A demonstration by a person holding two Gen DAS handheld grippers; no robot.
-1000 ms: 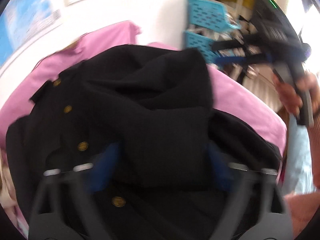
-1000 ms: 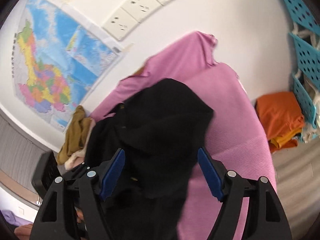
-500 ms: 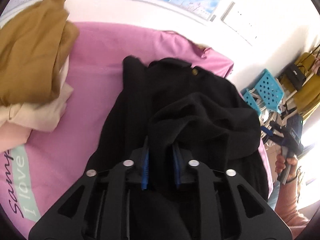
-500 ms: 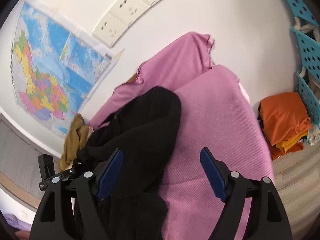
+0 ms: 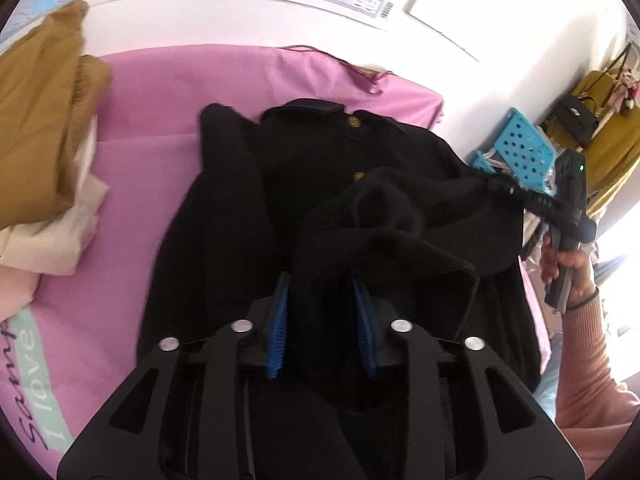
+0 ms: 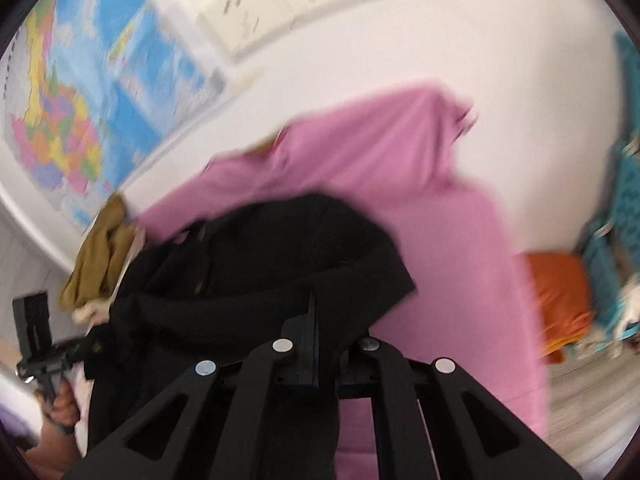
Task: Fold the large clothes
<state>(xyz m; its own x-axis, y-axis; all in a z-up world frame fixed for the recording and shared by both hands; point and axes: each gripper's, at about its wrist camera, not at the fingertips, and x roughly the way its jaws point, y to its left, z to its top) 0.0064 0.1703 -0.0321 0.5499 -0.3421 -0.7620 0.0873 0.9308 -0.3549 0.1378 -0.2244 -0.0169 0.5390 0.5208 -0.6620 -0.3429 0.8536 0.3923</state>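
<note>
Left hand-held gripper: black plastic frame with blue ribbed pads; its jaws were opening, and a thick fold of the black coat stood between the pads, filling the gap.
Right hand-held gripper: jaws drawn together to a narrow slit, pinching an edge of the black coat; in the left wrist view it showed to the right of the left hand-held gripper, gripped by a hand in a pink knitted sleeve.
Black coat: heavy, matte, woolly cloth with a flat collar and round brass-coloured buttons down the front; it lay spread on the pink sheet directly ahead of the left hand-held gripper, collar at the far end, with one sleeve or flap bunched into a rounded hump between the two hand-held grippers.
Pink sheet: smooth woven cover over the bed, rumpled at its far edge against the white wall; a pale green printed strip with script lettering lay at its near left.
Folded pile: to the far left of the left hand-held gripper, soft mustard-brown cloth stacked on cream cloth.
Wall map: glossy, many-coloured sheet on the wall, up and left of the right hand-held gripper; blurred.
Orange cloth: folded block on the floor, to the right of the right hand-held gripper.
Blue crate: perforated plastic, beyond the coat on the right.
</note>
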